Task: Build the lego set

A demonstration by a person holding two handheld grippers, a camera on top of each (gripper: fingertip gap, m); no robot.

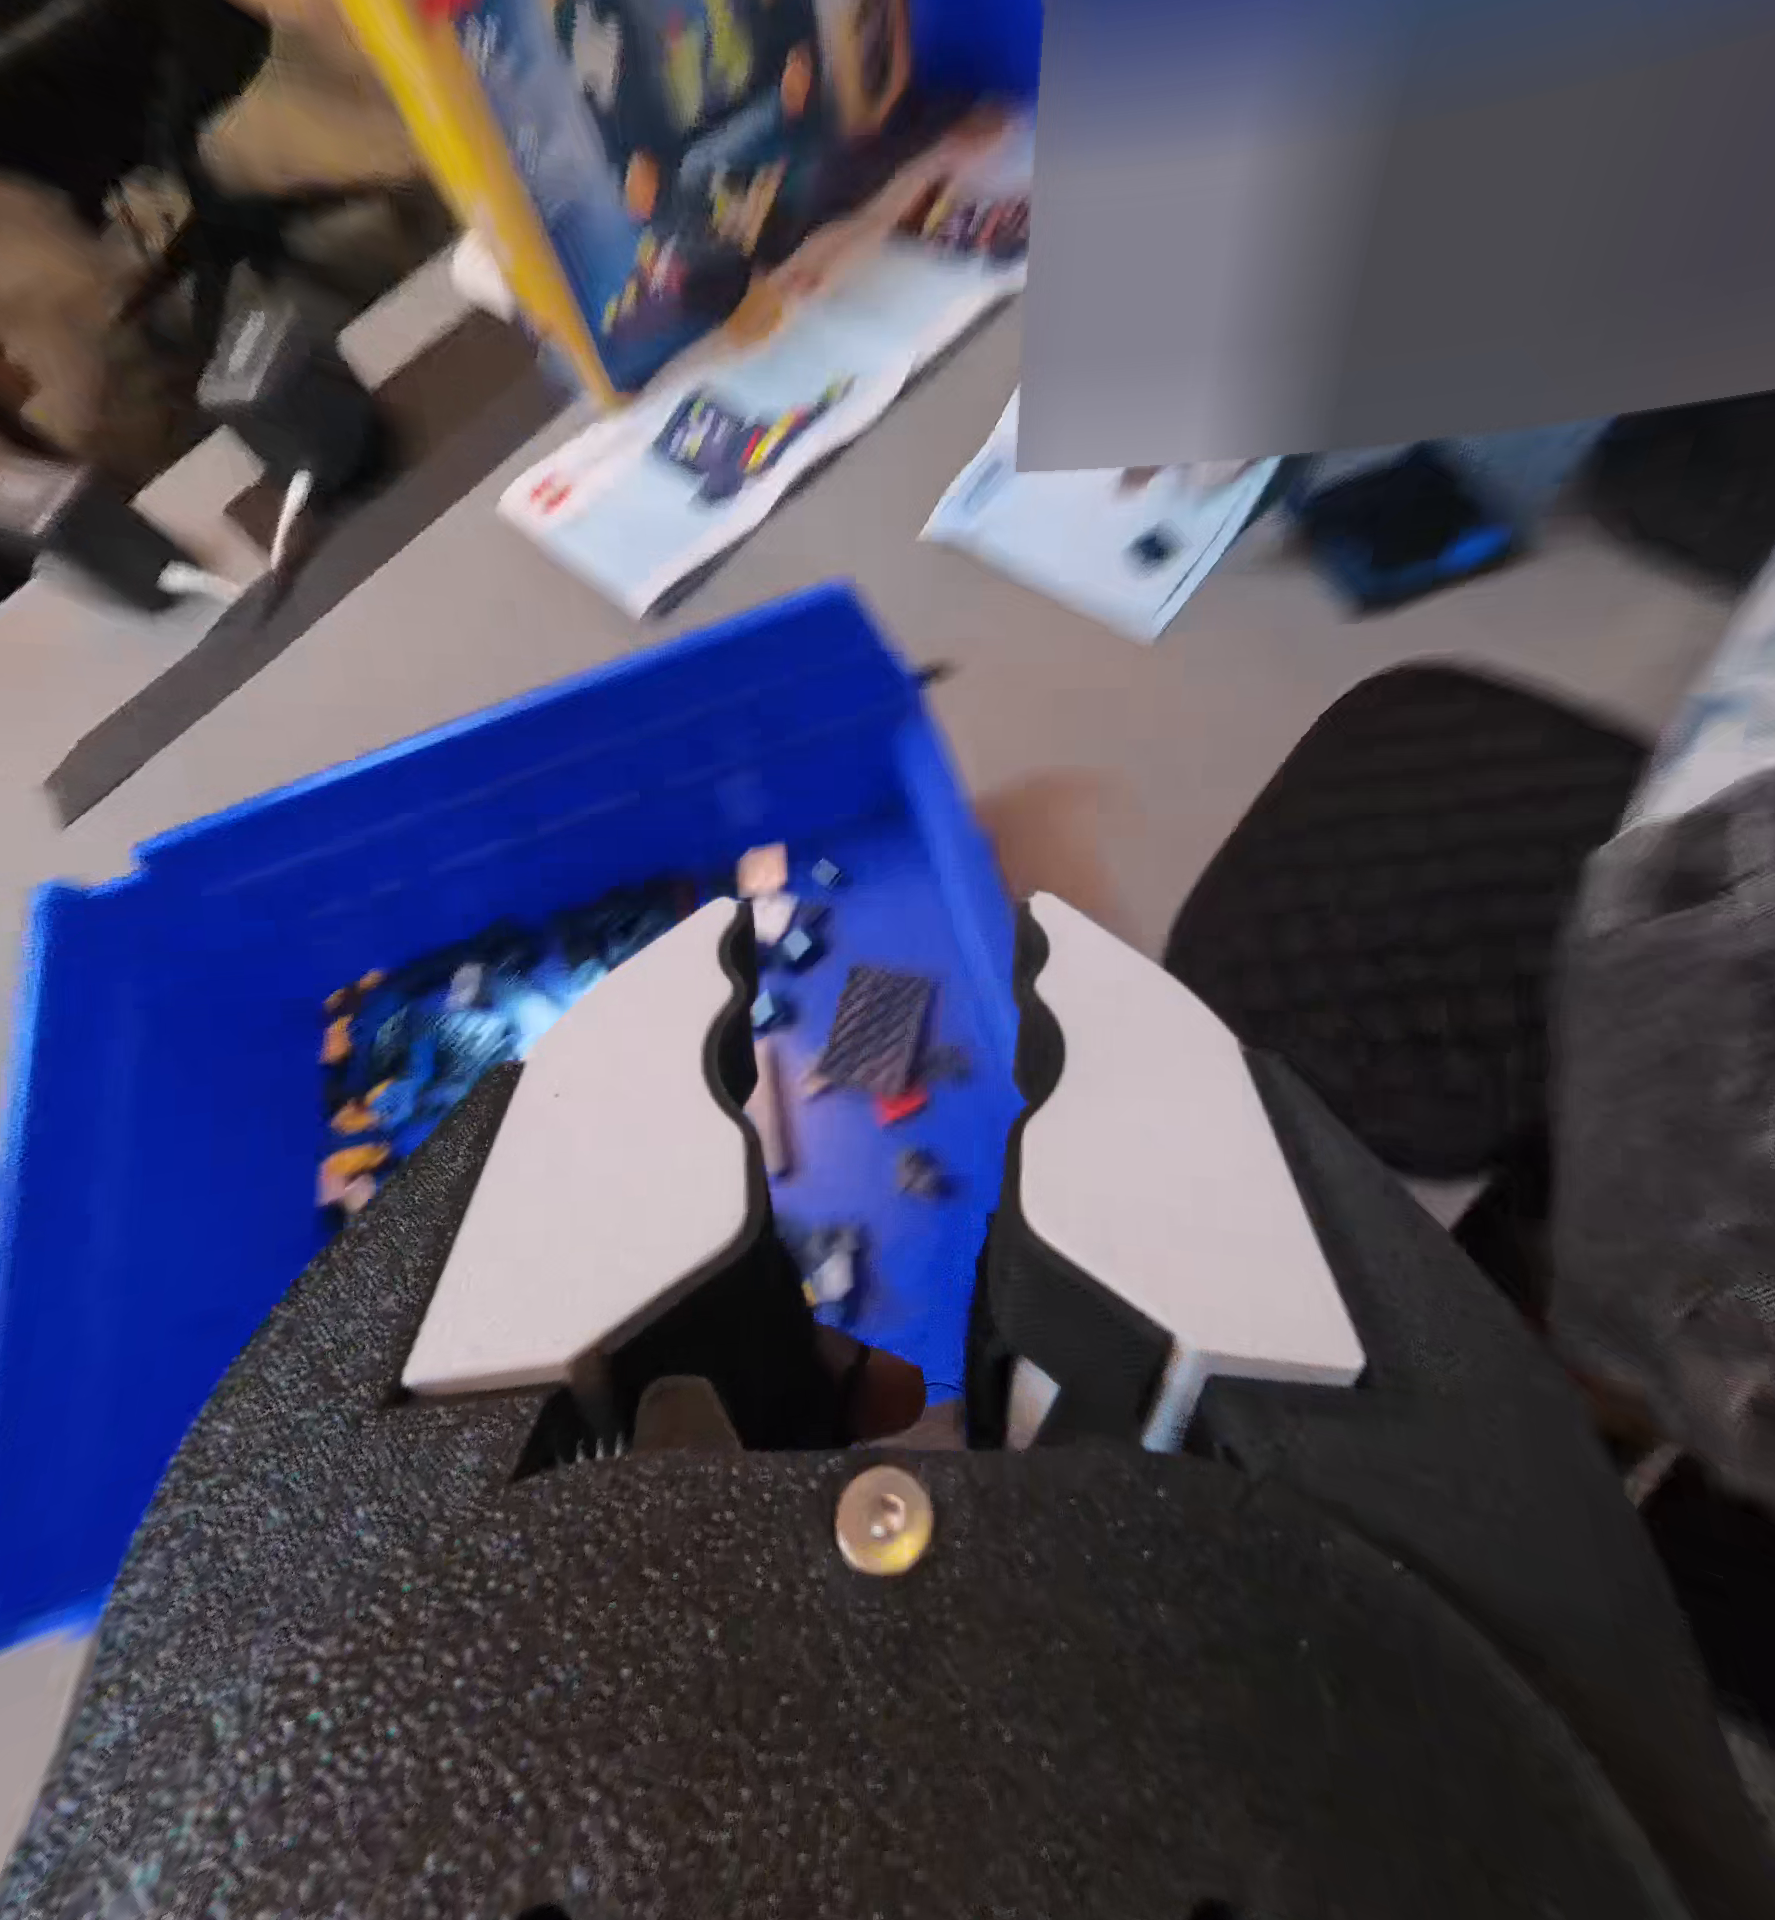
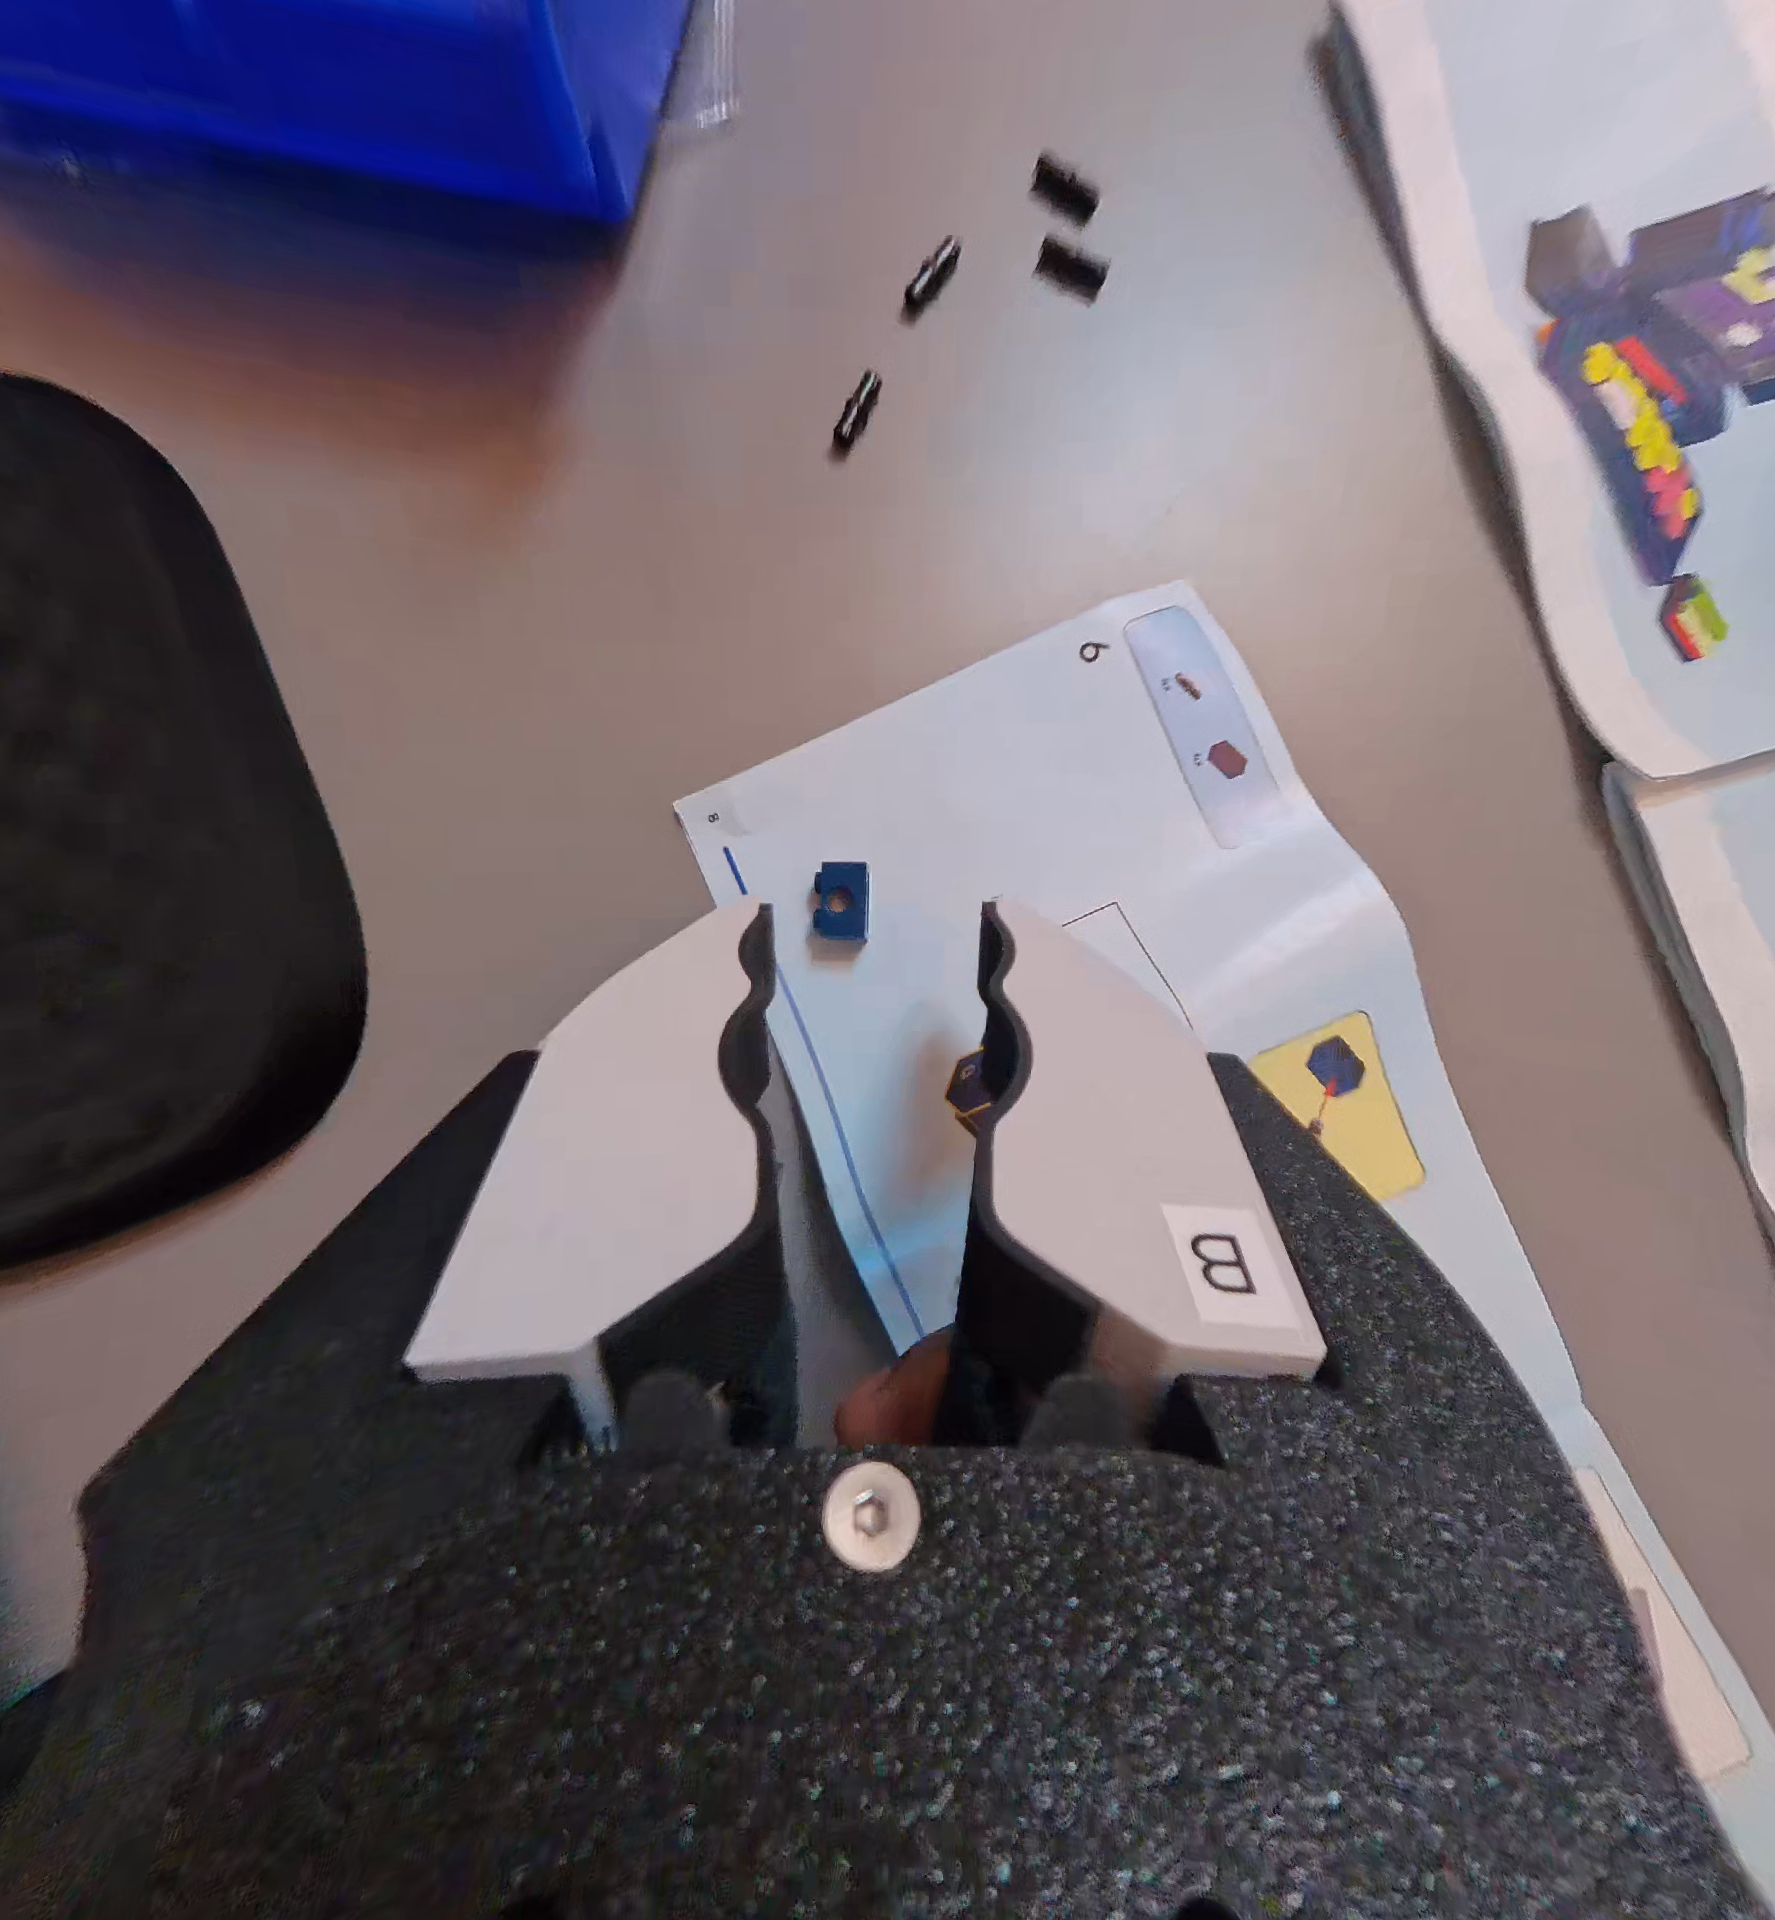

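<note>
Two claws agape, both bare: left claw (image 1: 883, 914) above blue bin (image 1: 239, 1039) of loose bricks; right claw (image 2: 875, 914) over instruction sheet (image 2: 1018, 790), blue brick (image 2: 841, 902) at 11 o'clock of gap, untouched.

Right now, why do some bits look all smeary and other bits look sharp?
Left wrist view: the blue bin, its small pieces and the colourful box are smeared by motion blur; a grey patch masks the top right. Right wrist view: the blue brick is crisp; edges bend and blur.

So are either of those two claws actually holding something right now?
No, both are open and empty. The left claw hangs over the blue bin; the right claw is above a small blue brick lying free on a booklet page.
</note>
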